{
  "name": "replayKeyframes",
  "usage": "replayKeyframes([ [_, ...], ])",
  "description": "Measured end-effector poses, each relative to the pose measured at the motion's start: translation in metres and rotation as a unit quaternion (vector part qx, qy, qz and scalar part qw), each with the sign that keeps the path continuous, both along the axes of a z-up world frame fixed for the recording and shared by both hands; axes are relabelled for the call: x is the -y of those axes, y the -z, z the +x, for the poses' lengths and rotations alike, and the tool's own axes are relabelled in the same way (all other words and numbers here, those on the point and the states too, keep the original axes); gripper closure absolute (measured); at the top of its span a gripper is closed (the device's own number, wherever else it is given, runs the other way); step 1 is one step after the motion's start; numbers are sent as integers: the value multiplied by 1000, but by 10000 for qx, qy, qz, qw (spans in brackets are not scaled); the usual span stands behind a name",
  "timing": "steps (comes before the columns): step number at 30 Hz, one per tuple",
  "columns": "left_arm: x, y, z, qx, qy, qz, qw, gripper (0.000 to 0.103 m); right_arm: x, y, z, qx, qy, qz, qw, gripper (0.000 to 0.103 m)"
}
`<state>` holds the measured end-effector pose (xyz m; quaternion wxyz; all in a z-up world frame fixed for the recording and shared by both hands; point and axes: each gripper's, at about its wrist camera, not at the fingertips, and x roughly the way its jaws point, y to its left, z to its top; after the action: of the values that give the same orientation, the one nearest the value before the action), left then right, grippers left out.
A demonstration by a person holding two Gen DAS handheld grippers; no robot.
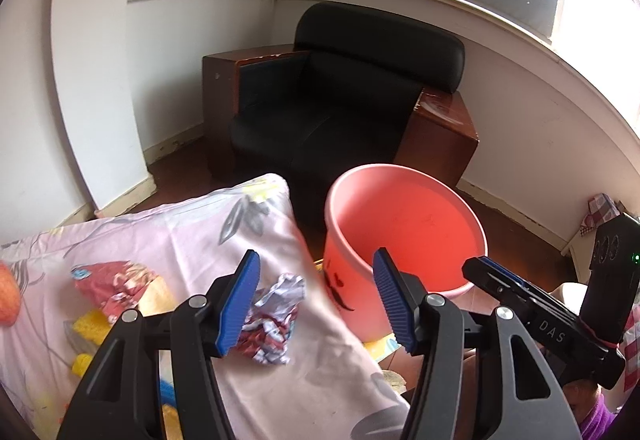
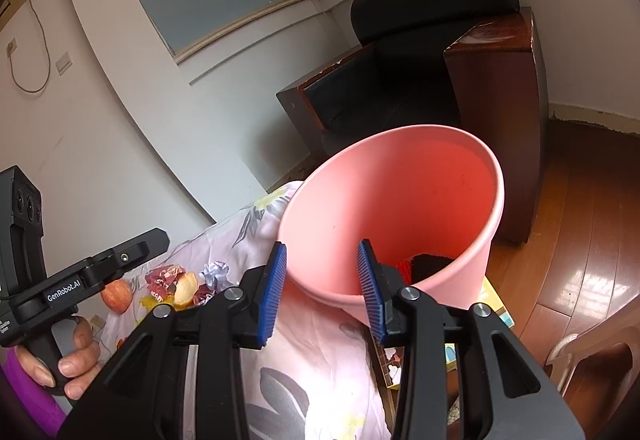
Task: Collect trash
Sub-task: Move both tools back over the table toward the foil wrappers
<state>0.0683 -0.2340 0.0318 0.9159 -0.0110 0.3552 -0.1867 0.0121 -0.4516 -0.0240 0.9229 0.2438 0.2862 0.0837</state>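
A pink bucket stands just past the edge of the flowered bed sheet; something dark and red lies inside. Crumpled printed paper rests on the sheet, just beside the left pad of my open, empty left gripper. Reddish peel, yellow scraps and an apple lie further left. My right gripper is open at the bucket's near rim, with its pads not pressing on it.
A black armchair with wooden sides stands behind the bucket on a wooden floor. A colourful flat box lies under the bucket. A pale chair is at the right. A person's hand holds the left gripper's handle.
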Motion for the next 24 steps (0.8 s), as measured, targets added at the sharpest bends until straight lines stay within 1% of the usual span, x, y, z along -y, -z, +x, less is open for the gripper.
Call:
replayKeyframes([
  [10, -29, -6, -12, 20, -244, -19, 9997, 44, -10, -4, -3, 67, -166, -46, 9998, 65],
  [24, -55, -20, -30, 148, -364, -154, 9991, 43, -25, -8, -13, 70, -347, -132, 9993, 65],
])
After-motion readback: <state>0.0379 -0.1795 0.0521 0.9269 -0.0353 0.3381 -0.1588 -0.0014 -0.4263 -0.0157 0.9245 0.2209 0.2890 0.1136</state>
